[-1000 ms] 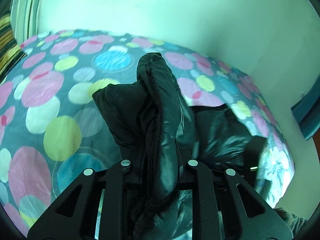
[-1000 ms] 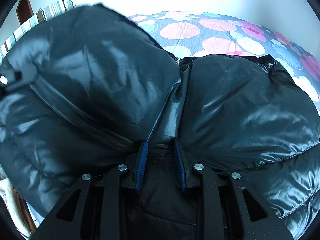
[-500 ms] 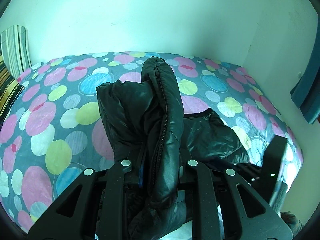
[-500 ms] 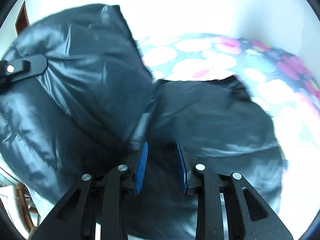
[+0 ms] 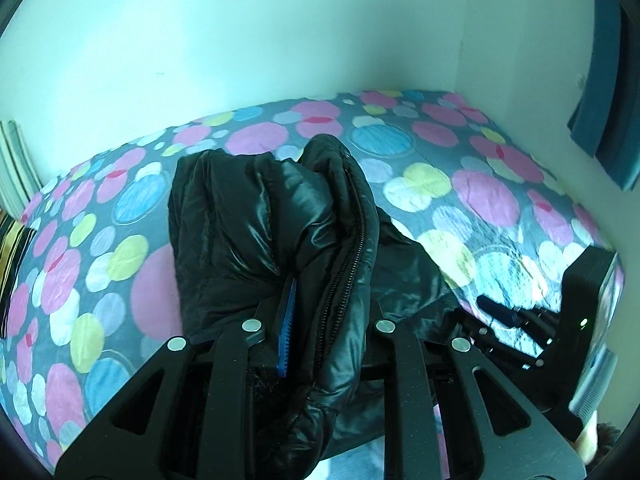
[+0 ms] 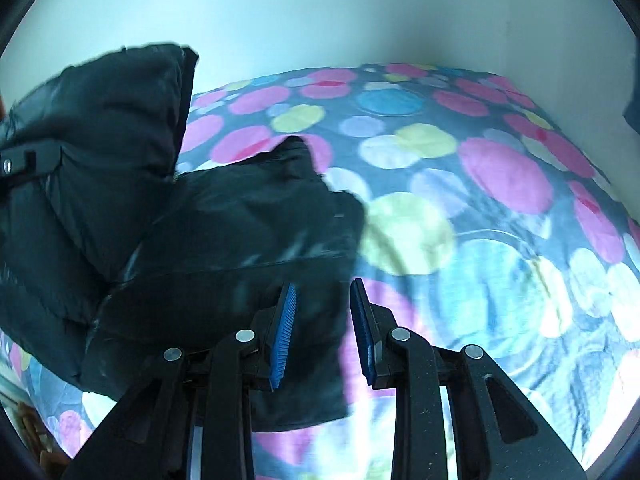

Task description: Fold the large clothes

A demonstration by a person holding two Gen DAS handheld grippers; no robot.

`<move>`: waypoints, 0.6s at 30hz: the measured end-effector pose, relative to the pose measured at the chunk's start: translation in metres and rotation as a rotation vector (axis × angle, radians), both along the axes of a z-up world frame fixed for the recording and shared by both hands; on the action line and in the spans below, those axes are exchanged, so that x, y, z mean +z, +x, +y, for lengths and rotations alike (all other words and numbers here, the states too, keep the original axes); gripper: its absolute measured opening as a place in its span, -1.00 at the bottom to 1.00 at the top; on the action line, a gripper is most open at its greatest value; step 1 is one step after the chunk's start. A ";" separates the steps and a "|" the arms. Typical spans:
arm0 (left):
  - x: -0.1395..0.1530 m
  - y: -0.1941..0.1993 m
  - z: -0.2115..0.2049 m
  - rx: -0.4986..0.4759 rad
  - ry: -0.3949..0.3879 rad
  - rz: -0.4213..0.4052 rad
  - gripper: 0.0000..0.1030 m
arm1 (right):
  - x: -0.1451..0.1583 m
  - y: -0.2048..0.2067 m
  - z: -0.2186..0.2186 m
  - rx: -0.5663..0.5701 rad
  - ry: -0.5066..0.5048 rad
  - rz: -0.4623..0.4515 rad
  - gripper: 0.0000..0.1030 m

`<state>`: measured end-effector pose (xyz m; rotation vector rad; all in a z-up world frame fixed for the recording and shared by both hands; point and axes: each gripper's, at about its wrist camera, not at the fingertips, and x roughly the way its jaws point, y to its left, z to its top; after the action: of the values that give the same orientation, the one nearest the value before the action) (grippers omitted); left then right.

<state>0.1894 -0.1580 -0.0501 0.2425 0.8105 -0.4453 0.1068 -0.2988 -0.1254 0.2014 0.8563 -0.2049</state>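
Left wrist: gripper [image 5: 324,320] clamping black jacket [image 5: 256,232] above dotted bedsheet [image 5: 480,200], pale walls [image 5: 240,40].

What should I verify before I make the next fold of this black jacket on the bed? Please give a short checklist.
1. Left grip: the left gripper has its fingers closed on the jacket beside the zipper. Ok.
2. Right grip: jacket fabric sits between the fingers of the right gripper, but a gap shows beside one pad and the view is blurred. Cannot tell.
3. Jacket flat for folding: it is bunched and partly raised off the bedspread. Not ok.
4. Room to lay it down: nothing else lies on the bedspread beyond the jacket. Ok.
5. Sleeves tucked in: hidden in the folds. Cannot tell.
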 end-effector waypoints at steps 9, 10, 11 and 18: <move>-0.039 -0.021 -0.069 -0.060 0.143 -0.028 -0.62 | -0.008 -0.023 -0.060 -0.111 -0.050 0.047 -0.23; -0.043 -0.023 -0.075 -0.063 0.152 -0.028 -0.62 | -0.011 -0.026 -0.066 -0.123 -0.056 0.056 -0.23; -0.046 -0.025 -0.079 -0.065 0.159 -0.029 -0.62 | -0.013 -0.030 -0.071 -0.135 -0.064 0.064 -0.23; -0.065 -0.034 -0.103 -0.053 0.211 -0.062 -0.62 | -0.028 -0.044 -0.097 -0.188 -0.108 0.109 -0.07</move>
<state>0.1553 -0.2613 -0.1146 0.4723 0.7914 -0.4000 0.0627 -0.3959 -0.1530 0.1707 0.9323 -0.4402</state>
